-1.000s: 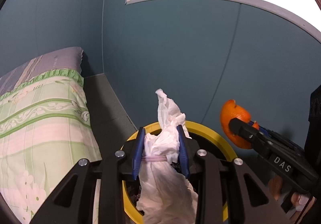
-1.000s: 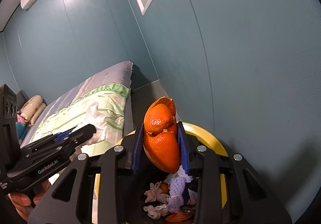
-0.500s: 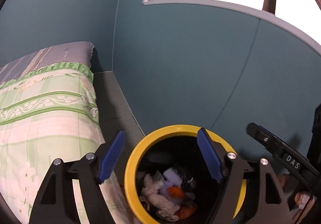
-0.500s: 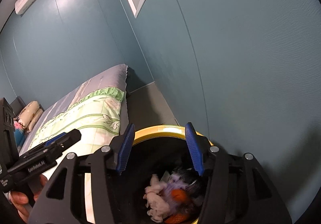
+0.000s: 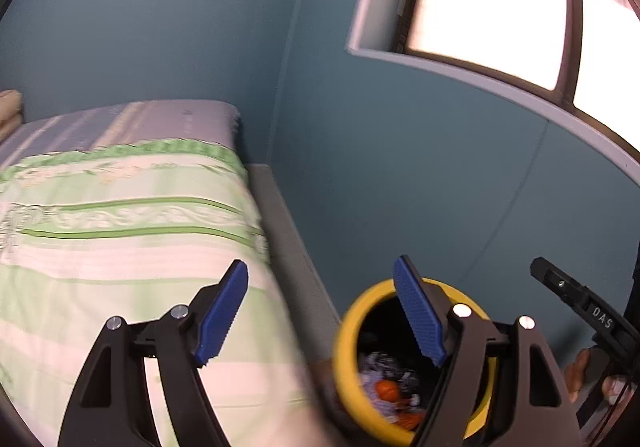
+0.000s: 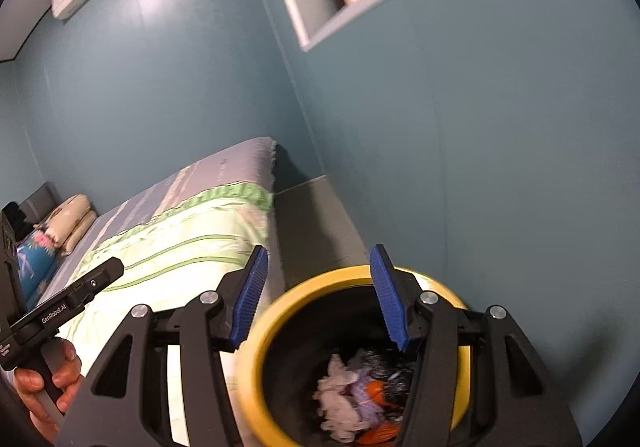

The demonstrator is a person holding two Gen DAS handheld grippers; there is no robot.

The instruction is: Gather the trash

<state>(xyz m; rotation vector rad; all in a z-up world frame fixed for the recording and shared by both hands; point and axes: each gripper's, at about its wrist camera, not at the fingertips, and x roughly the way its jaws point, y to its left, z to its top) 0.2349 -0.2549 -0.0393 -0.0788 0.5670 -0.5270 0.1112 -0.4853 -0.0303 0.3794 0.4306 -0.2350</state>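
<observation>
A black bin with a yellow rim (image 5: 347, 347) stands on the floor between the bed and the wall. My left gripper (image 5: 320, 307) is open and empty, up and to the left of the bin, with its left finger over the bed's edge. My right gripper (image 6: 319, 297) is open and empty above the bin's rim (image 6: 256, 367). Inside the bin lie a crumpled white tissue (image 6: 340, 399), orange peel (image 6: 376, 391) and other scraps. The orange peel (image 5: 386, 391) also shows in the left wrist view.
A bed with a green-striped cover (image 5: 120, 227) fills the left side. Pillows (image 6: 68, 215) lie at its far end. A narrow grey floor strip (image 5: 280, 231) runs between the bed and the teal wall (image 5: 400, 167). A bright window (image 5: 480, 7) sits above.
Both grippers opened: the white tissue left the left one and the orange peel left the right one, and both now lie in the bin. The left gripper swung left toward the bed; the right one rose.
</observation>
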